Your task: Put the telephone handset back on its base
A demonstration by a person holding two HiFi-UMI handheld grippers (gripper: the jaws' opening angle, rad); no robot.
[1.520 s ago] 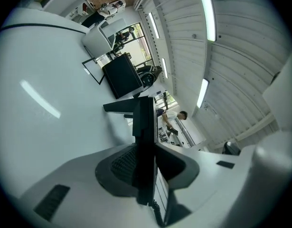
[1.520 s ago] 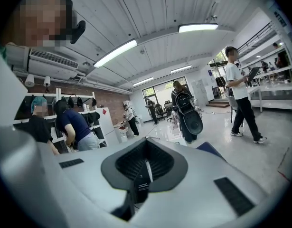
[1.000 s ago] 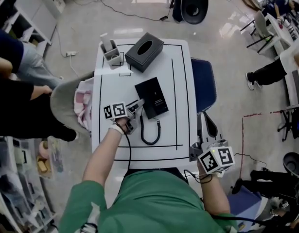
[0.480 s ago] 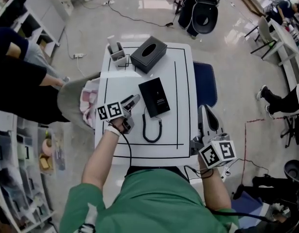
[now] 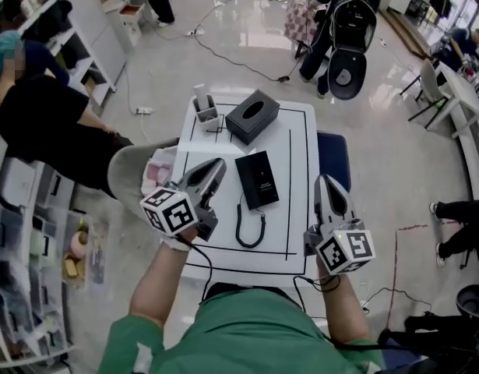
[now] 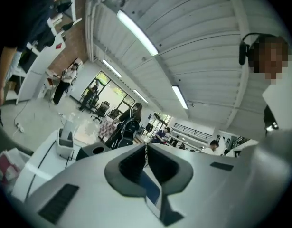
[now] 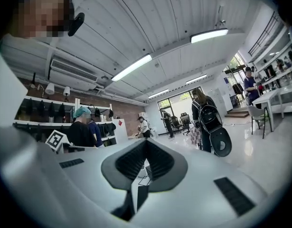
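Telephone handset (image 5: 248,184) appears seated on its base (image 5: 264,176) mid-table (image 5: 297,216), cord (image 5: 251,228) looping nearer, so my left gripper (image 5: 216,166), jaws just closed on nothing, and right gripper (image 5: 323,181), likewise clenched empty, hover clear on either side.

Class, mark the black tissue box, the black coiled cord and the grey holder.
black tissue box (image 5: 252,118), head view, top face
black coiled cord (image 5: 237,224), head view, left side of loop
grey holder (image 5: 209,118), head view, front wall
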